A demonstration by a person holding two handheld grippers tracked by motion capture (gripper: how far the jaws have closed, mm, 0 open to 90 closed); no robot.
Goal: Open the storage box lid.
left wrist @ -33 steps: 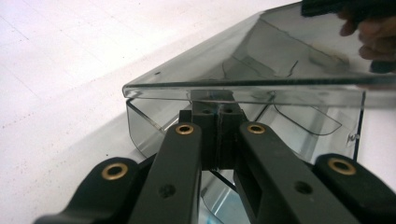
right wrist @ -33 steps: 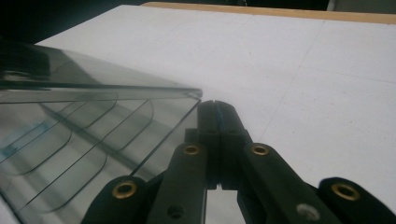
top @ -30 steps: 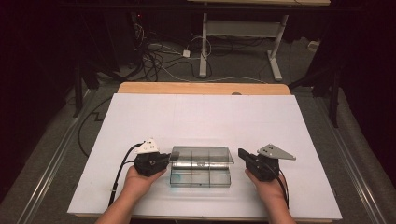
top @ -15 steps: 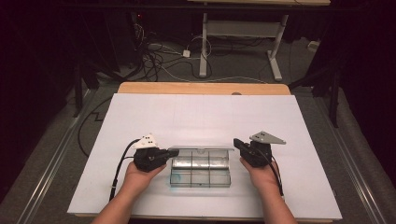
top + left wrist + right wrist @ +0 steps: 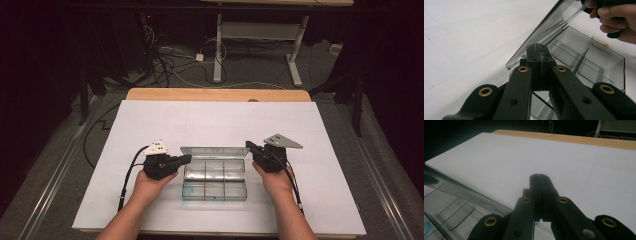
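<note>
- I have my left gripper (image 5: 186, 159) at the box's (image 5: 215, 184) 9 o'clock side and my right gripper (image 5: 248, 145) at its 3 o'clock side, one on each end, so I can work the lid (image 5: 215, 151) evenly from both ends.
- Both pairs of jaws are pressed together with nothing between them; I am using the closed tips as pushers, not as clamps.
- In the left gripper view my closed tips (image 5: 539, 51) sit right at the lid's edge (image 5: 541, 32), under the raised panel, which looks like the reason it stands tilted up rather than lying flat. Whether they press on it I cannot tell for sure.
- In the right gripper view my tips (image 5: 540, 180) point out over the white sheet (image 5: 499, 157), with the lid's blurred edge (image 5: 454, 186) at 8 o'clock of them.
- The box lies near the front middle of the table (image 5: 215, 95), at 6 o'clock on the sheet, between my two hands.
- It is clear plastic, shallow and oblong, split by thin walls into six bays that look empty.
- The lid is tinted, hinged along the far long side, and stands half open, leaning toward 12 o'clock.
</note>
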